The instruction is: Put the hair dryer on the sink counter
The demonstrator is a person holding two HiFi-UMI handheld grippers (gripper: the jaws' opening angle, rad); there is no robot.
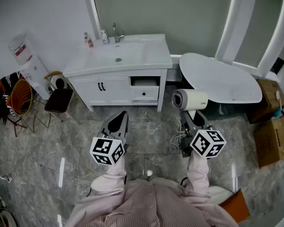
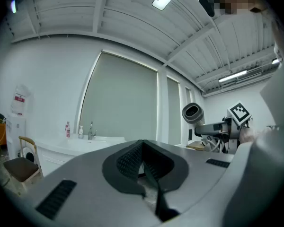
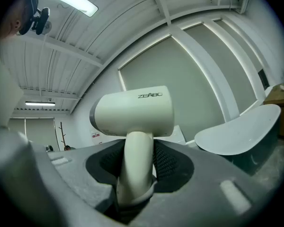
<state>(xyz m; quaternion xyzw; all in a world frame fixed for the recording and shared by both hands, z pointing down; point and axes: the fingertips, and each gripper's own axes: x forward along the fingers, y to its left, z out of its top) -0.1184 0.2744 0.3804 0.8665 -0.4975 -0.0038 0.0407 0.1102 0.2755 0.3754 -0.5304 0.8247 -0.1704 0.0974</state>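
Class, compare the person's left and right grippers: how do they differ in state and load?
The left gripper has its jaws together on nothing; the right gripper has its jaws clamped on the handle of the hair dryer. The left gripper is held before the sink counter, the right before the bathtub. Both carry marker cubes.

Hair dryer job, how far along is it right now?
Done: the hair dryer is picked up, with the jaws of the right gripper closed on it. In hand: it is carried upright above the floor, near the bathtub and apart from the sink counter. Left: bring it to the counter, set it down and let go. The left gripper is shut and empty.
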